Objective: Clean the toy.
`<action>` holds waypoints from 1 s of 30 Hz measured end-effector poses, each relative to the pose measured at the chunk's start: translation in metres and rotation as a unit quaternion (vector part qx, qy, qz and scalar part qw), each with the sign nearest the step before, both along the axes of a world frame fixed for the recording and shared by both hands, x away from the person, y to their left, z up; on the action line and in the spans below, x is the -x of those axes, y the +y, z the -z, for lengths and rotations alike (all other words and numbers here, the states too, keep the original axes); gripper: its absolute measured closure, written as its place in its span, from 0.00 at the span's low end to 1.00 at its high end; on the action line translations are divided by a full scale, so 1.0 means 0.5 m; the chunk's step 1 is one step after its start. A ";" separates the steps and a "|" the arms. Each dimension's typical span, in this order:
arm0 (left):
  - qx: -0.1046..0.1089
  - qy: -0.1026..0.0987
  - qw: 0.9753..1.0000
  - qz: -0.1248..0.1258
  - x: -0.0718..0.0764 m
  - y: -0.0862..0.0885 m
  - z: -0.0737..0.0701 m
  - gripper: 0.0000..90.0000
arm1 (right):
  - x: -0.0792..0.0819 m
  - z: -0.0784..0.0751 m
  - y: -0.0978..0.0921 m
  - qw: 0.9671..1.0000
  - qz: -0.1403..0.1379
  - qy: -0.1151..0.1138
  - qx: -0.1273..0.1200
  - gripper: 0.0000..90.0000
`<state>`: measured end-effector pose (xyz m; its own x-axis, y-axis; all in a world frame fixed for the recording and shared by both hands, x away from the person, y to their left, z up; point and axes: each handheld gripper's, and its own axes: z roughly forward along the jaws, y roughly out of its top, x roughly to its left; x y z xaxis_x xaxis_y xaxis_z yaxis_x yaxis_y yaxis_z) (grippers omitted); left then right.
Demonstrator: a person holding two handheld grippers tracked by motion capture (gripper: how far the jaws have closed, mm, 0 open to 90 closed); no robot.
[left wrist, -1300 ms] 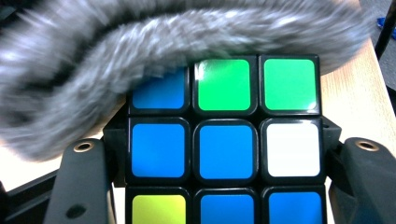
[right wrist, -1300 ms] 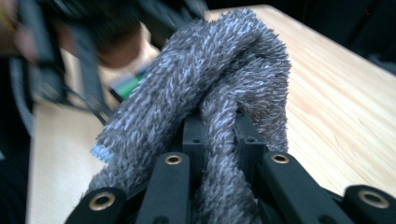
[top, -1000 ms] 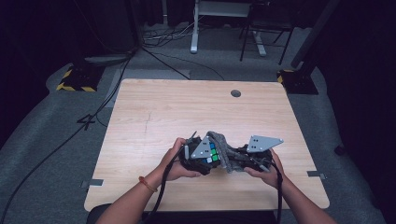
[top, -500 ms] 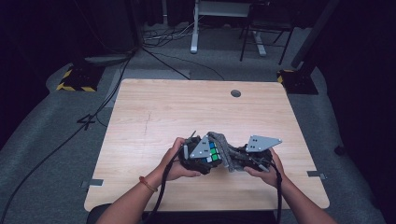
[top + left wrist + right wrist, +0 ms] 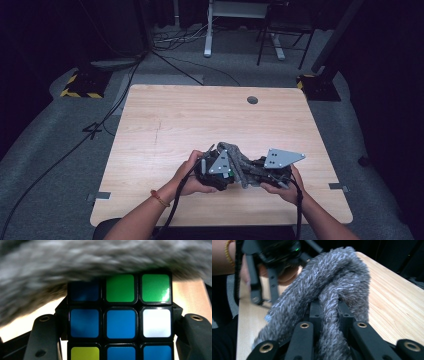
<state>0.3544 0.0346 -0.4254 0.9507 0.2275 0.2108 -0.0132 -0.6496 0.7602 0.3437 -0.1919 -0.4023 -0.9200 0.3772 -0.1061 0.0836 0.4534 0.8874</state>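
A Rubik's cube (image 5: 120,322) with blue, green, white and yellow tiles sits gripped between the jaws of my left gripper (image 5: 120,340). A grey knitted cloth (image 5: 100,262) hangs over the cube's top edge. My right gripper (image 5: 330,312) is shut on a fold of the same cloth (image 5: 329,282), which bunches up over its jaws. In the high view both hands hold the left gripper (image 5: 217,170) and right gripper (image 5: 270,170) close together near the table's front edge, with the cloth (image 5: 236,156) draped between them.
The wooden table (image 5: 200,120) has a round cable hole (image 5: 252,100) near its far edge. Beyond it on the floor lie cables (image 5: 170,60), a desk frame (image 5: 210,30), a chair base (image 5: 280,40) and yellow-black striped stands (image 5: 80,87).
The cloth now lies a little further over the cube, hiding more of its coloured tiles in the high view. Both hands have hardly moved.
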 end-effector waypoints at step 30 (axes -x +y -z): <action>0.002 0.000 1.000 -0.002 0.001 0.012 -0.007 0.37 | 0.004 0.001 0.003 1.000 -0.010 0.000 -0.007 0.87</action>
